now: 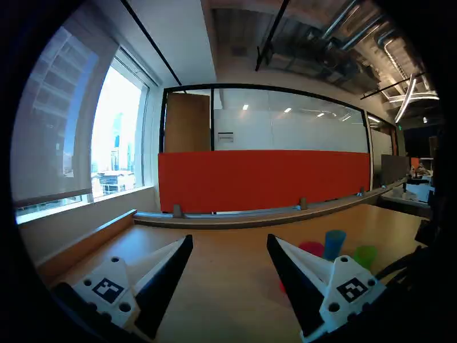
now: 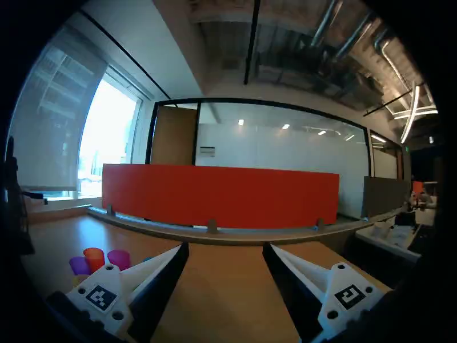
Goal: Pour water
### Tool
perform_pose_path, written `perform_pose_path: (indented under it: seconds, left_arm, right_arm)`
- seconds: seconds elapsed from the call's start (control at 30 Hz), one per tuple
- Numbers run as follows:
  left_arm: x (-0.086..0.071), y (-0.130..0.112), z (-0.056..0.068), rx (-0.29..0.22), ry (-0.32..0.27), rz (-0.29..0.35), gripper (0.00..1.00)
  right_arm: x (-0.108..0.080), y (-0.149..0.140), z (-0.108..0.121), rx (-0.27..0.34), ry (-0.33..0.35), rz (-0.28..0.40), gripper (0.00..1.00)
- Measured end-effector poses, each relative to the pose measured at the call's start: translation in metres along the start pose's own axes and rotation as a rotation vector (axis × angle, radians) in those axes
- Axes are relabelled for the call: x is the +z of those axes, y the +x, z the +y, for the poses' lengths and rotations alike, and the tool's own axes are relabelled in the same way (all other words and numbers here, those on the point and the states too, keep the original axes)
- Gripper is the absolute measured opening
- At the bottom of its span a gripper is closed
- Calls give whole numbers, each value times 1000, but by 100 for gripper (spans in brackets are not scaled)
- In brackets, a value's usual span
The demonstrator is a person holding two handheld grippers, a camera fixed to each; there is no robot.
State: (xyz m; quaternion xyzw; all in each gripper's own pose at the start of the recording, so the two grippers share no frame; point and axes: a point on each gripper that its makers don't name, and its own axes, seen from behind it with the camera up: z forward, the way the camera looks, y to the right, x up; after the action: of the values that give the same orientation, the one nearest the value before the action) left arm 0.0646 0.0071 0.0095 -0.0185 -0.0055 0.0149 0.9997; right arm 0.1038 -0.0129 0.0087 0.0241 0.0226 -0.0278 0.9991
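In the left gripper view my left gripper [image 1: 229, 246] is open above the wooden table [image 1: 228, 286], nothing between its fingers. Beyond its right finger stand a blue cup [image 1: 334, 243], a pink cup [image 1: 311, 248] and a green cup [image 1: 365, 255]. In the right gripper view my right gripper [image 2: 225, 251] is open too, over the same table [image 2: 223, 297]. To the left of its left finger stand an orange cup [image 2: 93, 258], a purple cup [image 2: 80, 265] and a magenta cup [image 2: 119, 258], partly hidden by the finger.
An orange divider panel [image 1: 263, 180] runs along the table's far edge. A window [image 1: 114, 143] and a sill are on the left. Another desk with white objects [image 2: 394, 231] lies at the right. Dark gear [image 2: 14, 206] stands at the left edge.
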Motion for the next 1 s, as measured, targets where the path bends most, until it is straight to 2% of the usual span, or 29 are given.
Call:
perform_pose_path:
  seconds: [0.3, 0.67, 1.0]
  left_arm:
    - [4, 3, 2, 5, -6, -12, 96]
    - [10, 6, -2, 7, -5, -36, 96]
    - [12, 11, 3, 14, -35, -48, 96]
  right_arm:
    - [3, 4, 1, -3, -2, -3, 100]
    - [6, 11, -1, -7, 3, -4, 100]
    - [9, 16, -7, -12, 27, -4, 100]
